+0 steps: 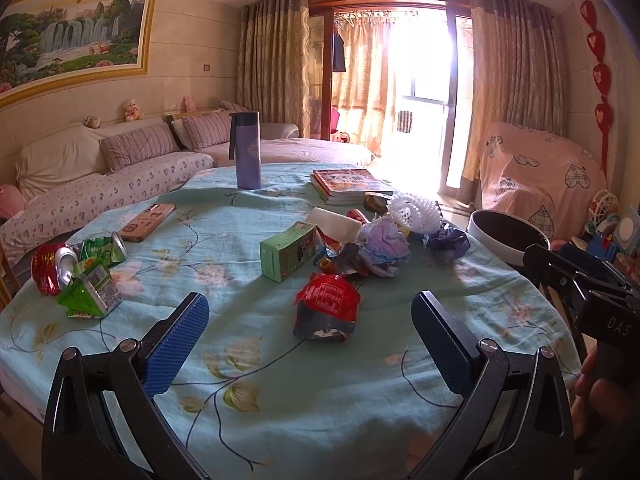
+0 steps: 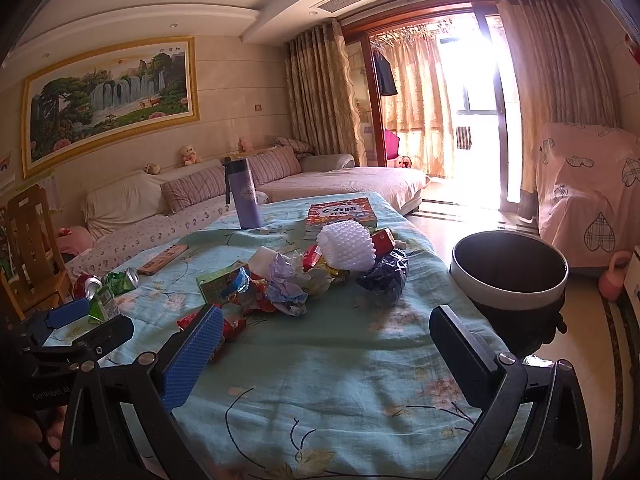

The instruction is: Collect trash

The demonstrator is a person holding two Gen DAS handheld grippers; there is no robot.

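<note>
Trash (image 1: 360,240) is lying across the tabletop (image 1: 280,380) centre; bin (image 2: 508,272) is standing off its right edge. Left gripper (image 1: 310,320) and right gripper (image 2: 326,332) are hovering, jaws apart, empty.

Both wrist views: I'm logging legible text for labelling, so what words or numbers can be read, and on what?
"DAS": on the black right gripper body.
"CenRobot_AI", faint: on the black left gripper body.
Colourful books, red crumpled wrapper, green cartons, framed waterfall painting: print too small or blurred.

Wrapper (image 1: 326,306) on the table (image 1: 280,392) before the carton (image 1: 289,251), bin (image 1: 505,239) beside the table's right edge, bottle (image 1: 247,150) and books (image 1: 349,184) behind.
</note>
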